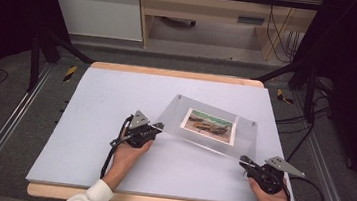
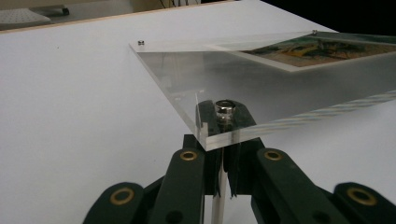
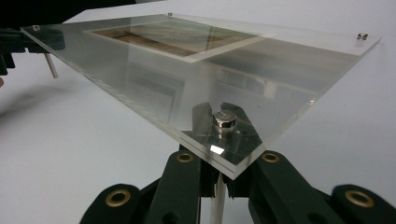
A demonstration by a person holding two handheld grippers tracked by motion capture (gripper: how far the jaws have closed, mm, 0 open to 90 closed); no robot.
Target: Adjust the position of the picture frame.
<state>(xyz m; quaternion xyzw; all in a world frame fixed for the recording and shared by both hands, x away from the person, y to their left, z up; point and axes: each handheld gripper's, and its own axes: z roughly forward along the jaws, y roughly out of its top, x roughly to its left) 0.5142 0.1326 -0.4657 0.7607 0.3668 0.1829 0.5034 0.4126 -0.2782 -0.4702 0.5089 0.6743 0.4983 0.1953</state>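
A clear acrylic frame (image 1: pixel 209 126) is sitting tilted over the white mat (image 1: pixel 94 122), its near edge raised and its far edge lying lower toward the back of the table (image 1: pixel 174 73). It is made of two transparent sheets laid face to face, and a photo (image 1: pixel 209 126) with a white border is lying sandwiched between them (greens and browns, the subject too small to make out). Small metal studs are pinning the corners; one stud (image 2: pixel 225 110) is shining round and silvery in the left gripper view, another stud (image 3: pixel 224 119) in the right gripper view.

The left gripper (image 1: pixel 156 128) is closing tight at the frame's near left corner, its black jaws meeting under the sheet beside a thin metal post (image 2: pixel 217 205) that is dropping from the stud. The right gripper (image 1: pixel 246 163) is doing the same at the near right corner, jaws fully together around the post (image 3: pixel 215 203) there. Whether the pads are pinching the post itself or the acrylic edge is hard to tell, since the sheet is covering the tips.

The sheets are looking smooth and glossy, with polished edges catching light. The mat is matte and plain, resting on a pale wooden table. Both hands are entering from the bottom edge, and a white sleeve (image 1: pixel 88 199) is being cut off there.
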